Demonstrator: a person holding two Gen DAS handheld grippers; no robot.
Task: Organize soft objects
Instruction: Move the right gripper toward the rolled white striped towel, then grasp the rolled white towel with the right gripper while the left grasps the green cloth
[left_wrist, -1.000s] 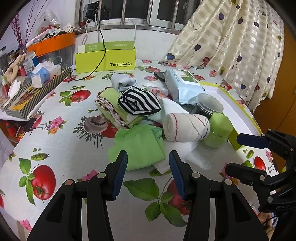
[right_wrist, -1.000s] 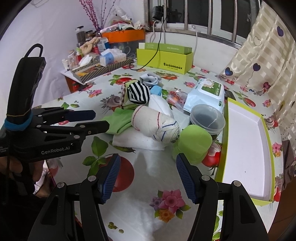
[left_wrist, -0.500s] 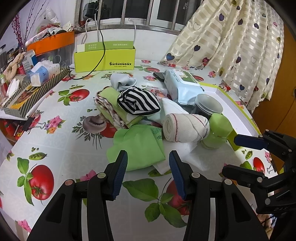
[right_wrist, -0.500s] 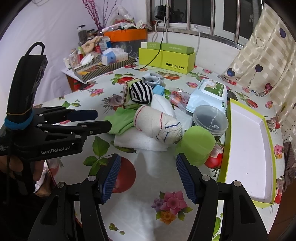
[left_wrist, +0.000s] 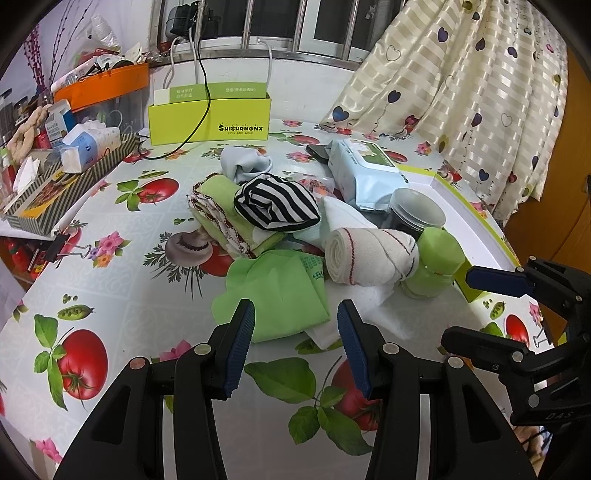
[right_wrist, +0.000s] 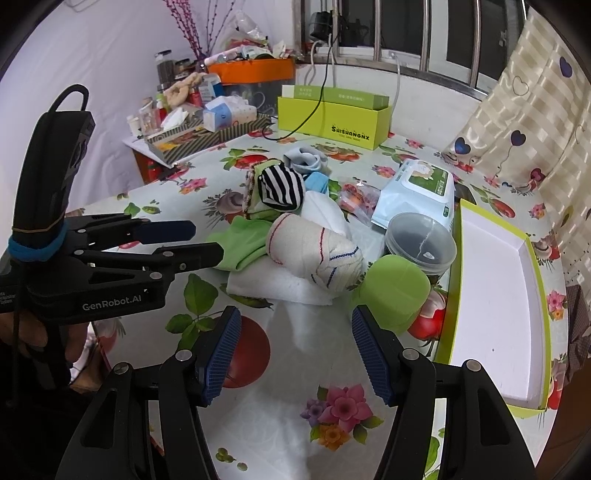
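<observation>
A heap of soft things lies mid-table: a rolled white towel with red and blue stitching (left_wrist: 369, 254) (right_wrist: 314, 251), a green cloth (left_wrist: 277, 291) (right_wrist: 240, 243), a black-and-white striped sock (left_wrist: 277, 206) (right_wrist: 279, 186), a folded white cloth (right_wrist: 280, 284), a grey sock (left_wrist: 243, 162) and a green-and-red trimmed cloth (left_wrist: 218, 206). My left gripper (left_wrist: 295, 332) hangs open just short of the green cloth, nothing between its fingers. My right gripper (right_wrist: 295, 347) is open above bare tablecloth, short of the white cloth. An open white tray with a lime rim (right_wrist: 498, 295) lies to the right.
A green-lidded jar (right_wrist: 395, 291) and a dark tub with a clear lid (right_wrist: 421, 243) stand beside the towel. A wet-wipes pack (left_wrist: 362, 166) lies behind. A lime box (left_wrist: 208, 118), cables and a cluttered striped tray (left_wrist: 66, 177) line the back left. A curtain hangs at right.
</observation>
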